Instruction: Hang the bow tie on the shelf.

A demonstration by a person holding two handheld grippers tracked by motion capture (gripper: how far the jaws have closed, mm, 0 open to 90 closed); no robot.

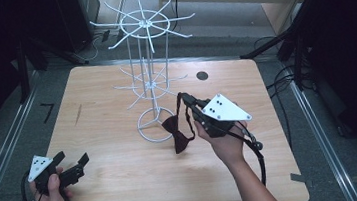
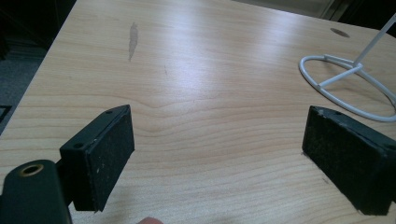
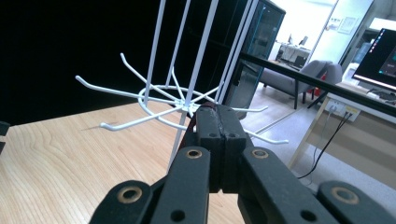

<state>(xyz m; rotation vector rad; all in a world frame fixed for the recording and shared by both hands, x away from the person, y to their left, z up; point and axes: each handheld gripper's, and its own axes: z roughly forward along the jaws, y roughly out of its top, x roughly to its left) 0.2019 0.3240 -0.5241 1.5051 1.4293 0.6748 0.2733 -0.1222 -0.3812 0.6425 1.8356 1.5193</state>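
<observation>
High view: a pale wooden surface (image 1: 125, 186) stands on grey floor in a dark room; the white wire rack (image 1: 147, 73) rises at its middle; the right tongs (image 1: 185, 99) clench the strap of a dark bow tie (image 1: 177, 131) hanging beside the rack's base; the left tongs (image 1: 72, 164) gape empty near the surface's front left corner.

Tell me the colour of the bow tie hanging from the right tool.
Dark maroon, almost black; the bow tie shows best in the high view.
</observation>
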